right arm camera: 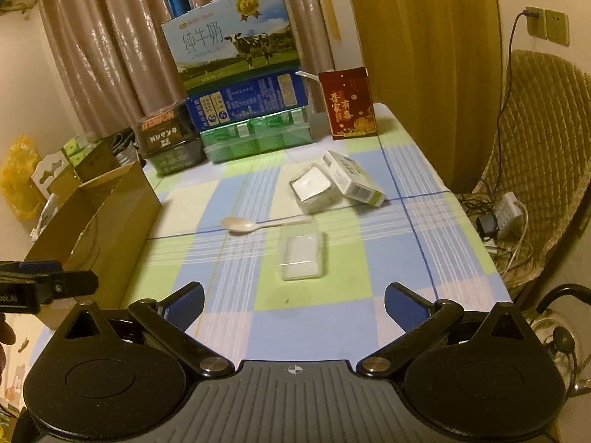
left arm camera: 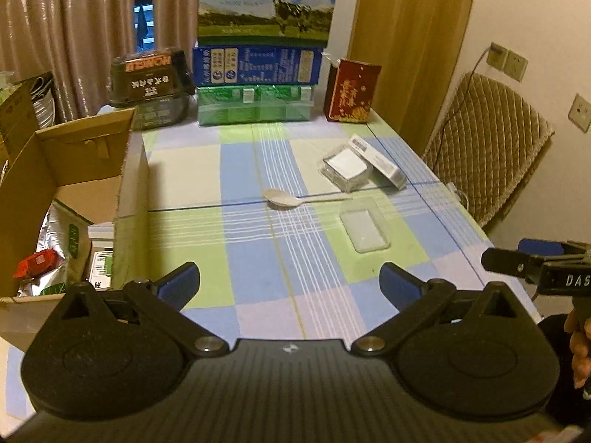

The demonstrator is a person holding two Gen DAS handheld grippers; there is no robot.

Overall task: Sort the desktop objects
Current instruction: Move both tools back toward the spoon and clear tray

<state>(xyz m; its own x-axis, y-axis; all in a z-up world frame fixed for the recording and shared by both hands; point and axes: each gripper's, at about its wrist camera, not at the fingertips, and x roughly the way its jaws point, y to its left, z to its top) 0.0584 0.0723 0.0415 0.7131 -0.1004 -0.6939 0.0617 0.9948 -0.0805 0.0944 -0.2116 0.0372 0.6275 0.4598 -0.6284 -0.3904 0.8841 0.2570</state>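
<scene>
On the checked tablecloth lie a pale plastic spoon [left arm camera: 284, 198] [right arm camera: 243, 224], a flat clear lid [left arm camera: 364, 225] [right arm camera: 302, 254], a clear box with a white top [left arm camera: 347, 170] [right arm camera: 313, 189] and a white carton [left arm camera: 376, 160] [right arm camera: 352, 178] leaning against it. An open cardboard box [left arm camera: 74, 170] [right arm camera: 107, 214] with packets inside stands at the table's left side. My left gripper [left arm camera: 290, 280] hovers over the near table edge, open, with nothing between its fingers. My right gripper [right arm camera: 294, 299] is likewise open with nothing in it, short of the lid.
Stacked milk cartons [left arm camera: 258, 37] [right arm camera: 240, 74], a dark snack tub [left arm camera: 151, 81] [right arm camera: 166, 140] and a red box [left arm camera: 351, 90] [right arm camera: 349, 101] line the far edge. A padded chair [left arm camera: 487, 151] [right arm camera: 535, 170] stands right of the table. Cables and a power strip [right arm camera: 511, 214] lie on the floor.
</scene>
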